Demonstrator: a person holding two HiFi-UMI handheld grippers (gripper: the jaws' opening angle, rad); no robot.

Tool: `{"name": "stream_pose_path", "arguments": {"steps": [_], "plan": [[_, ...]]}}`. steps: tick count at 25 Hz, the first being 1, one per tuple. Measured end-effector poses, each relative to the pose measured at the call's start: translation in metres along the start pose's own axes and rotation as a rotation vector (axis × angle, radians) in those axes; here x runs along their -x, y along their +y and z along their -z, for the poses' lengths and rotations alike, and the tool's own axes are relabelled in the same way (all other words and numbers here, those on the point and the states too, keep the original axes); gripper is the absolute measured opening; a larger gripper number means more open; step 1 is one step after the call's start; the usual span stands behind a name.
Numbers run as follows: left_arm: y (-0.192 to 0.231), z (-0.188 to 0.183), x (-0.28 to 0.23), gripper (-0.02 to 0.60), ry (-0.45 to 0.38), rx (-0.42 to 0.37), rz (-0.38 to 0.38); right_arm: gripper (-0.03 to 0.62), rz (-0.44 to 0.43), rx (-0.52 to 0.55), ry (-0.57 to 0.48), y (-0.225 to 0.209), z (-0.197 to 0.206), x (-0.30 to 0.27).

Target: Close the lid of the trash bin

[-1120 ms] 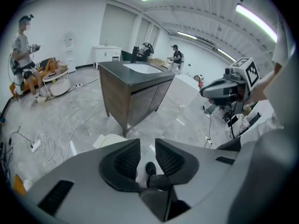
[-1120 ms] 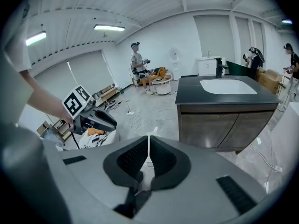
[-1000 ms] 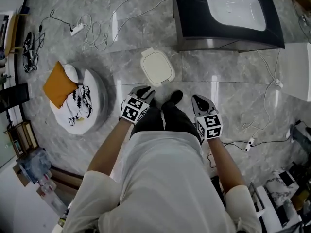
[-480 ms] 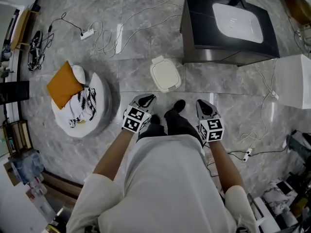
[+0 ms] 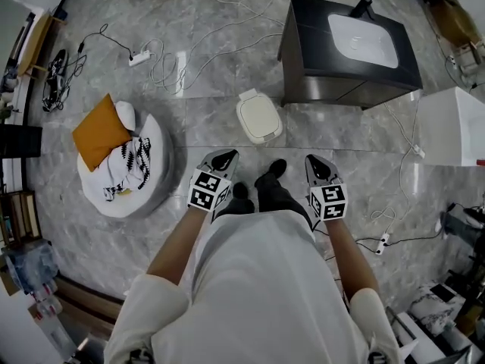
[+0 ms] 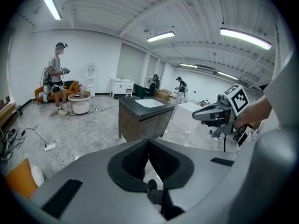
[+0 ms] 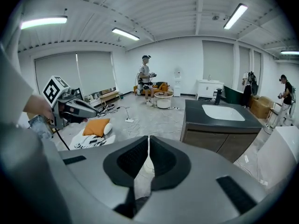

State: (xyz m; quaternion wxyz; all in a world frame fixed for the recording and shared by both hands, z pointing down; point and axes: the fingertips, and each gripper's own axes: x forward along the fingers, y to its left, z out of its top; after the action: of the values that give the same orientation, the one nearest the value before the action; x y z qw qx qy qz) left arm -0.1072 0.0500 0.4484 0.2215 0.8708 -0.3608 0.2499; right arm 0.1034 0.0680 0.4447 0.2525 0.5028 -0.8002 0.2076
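- My left gripper (image 5: 225,156) had just been closing; its fingers (image 6: 133,160) had met tip to tip with nothing between them.
- My right gripper (image 5: 314,161) was also shut, its fingers (image 7: 163,158) pressed together and holding nothing.
- Both grippers were held in front of the body, side by side but apart, tips pointing ahead and down at the floor (image 5: 227,21).
- The bin (image 5: 258,117) stood on the floor ahead of the fingers, closer to the left tips than to the right, and clear of both.
- Its white lid lay flat on top, already down.
- My shoe (image 5: 276,169) sat between the two sets of fingers, just short of the bin.
- A dark cabinet (image 5: 345,48) with a white sink stood beyond the right fingers, just past the bin.
- Out to the left of the left fingers was a round white pouffe (image 5: 155,169) with an orange cushion (image 5: 97,131) and a patterned cloth (image 5: 125,165) on it.
- Cables and a power strip (image 5: 139,57) lay farther ahead on that side.
- A white box (image 5: 451,127) stood well off to the right of the right fingers.
- Far beyond the left fingers, another person (image 6: 56,83) stood by a small round table.
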Motion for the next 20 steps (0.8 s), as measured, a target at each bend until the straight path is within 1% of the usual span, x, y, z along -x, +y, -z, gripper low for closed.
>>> {"name": "stream_pose_path", "arguments": {"steps": [4,8,10,14,20], "plan": [[-0.003,0.005,0.027,0.018,-0.023,0.009,-0.004,0.035,0.006,0.029,-0.015,0.017,-0.002,0.016],[-0.003,0.012,0.049,0.018,-0.01,-0.046,-0.02,0.035,0.013,0.04,-0.025,0.031,-0.002,0.03],[-0.005,0.013,0.056,0.018,-0.013,-0.058,-0.021,0.035,0.016,0.053,-0.026,0.035,-0.001,0.036],[-0.011,0.009,0.063,0.018,-0.037,-0.045,-0.024,0.035,0.018,0.077,-0.032,0.035,-0.003,0.048],[-0.021,-0.005,0.058,0.018,-0.073,-0.012,-0.061,0.035,-0.021,0.125,-0.039,0.027,-0.008,0.06]]}}
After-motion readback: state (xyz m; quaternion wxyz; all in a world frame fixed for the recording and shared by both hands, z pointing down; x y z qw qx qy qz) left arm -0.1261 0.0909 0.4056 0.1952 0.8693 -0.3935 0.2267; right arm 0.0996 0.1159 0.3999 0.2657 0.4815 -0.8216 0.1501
